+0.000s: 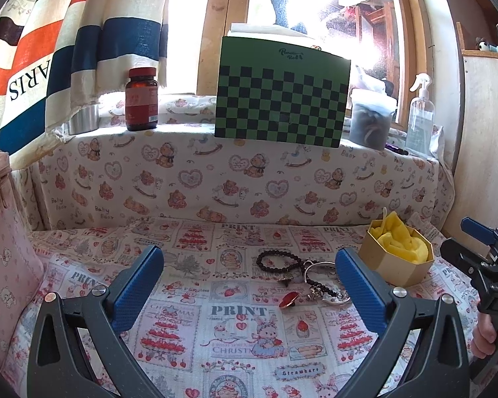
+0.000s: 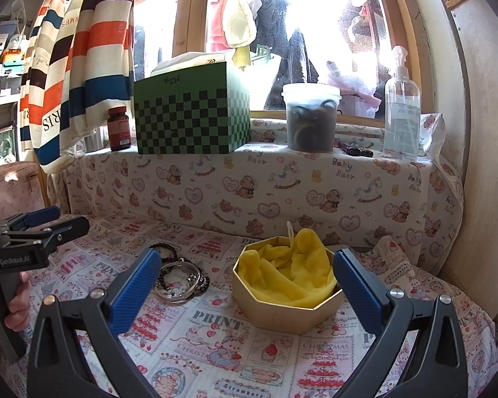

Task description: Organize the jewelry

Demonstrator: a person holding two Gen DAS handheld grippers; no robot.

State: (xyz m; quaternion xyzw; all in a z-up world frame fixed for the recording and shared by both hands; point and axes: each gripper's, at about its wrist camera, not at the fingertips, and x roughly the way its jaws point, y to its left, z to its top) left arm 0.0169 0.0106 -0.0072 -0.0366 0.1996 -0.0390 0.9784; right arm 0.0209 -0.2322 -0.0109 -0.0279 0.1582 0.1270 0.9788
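Note:
A pile of jewelry lies on the printed cloth: a black bead bracelet (image 1: 277, 261), silver bangles (image 1: 318, 270) and a red-and-gold ring (image 1: 289, 299). The pile also shows in the right wrist view (image 2: 181, 277). A gold octagonal box (image 2: 284, 311) lined with yellow cloth (image 2: 287, 270) stands to the right of the pile; it also shows in the left wrist view (image 1: 396, 258). My left gripper (image 1: 249, 277) is open and empty, just short of the jewelry. My right gripper (image 2: 245, 280) is open and empty, its fingers on either side of the box's front.
A ledge behind carries a green checkered tissue box (image 1: 282, 99), a red pill bottle (image 1: 141, 99), a plastic tub (image 2: 310, 116) and a clear spray bottle (image 2: 401, 106). A striped curtain (image 1: 66, 49) hangs at left. A pink bag (image 1: 3, 232) stands at far left.

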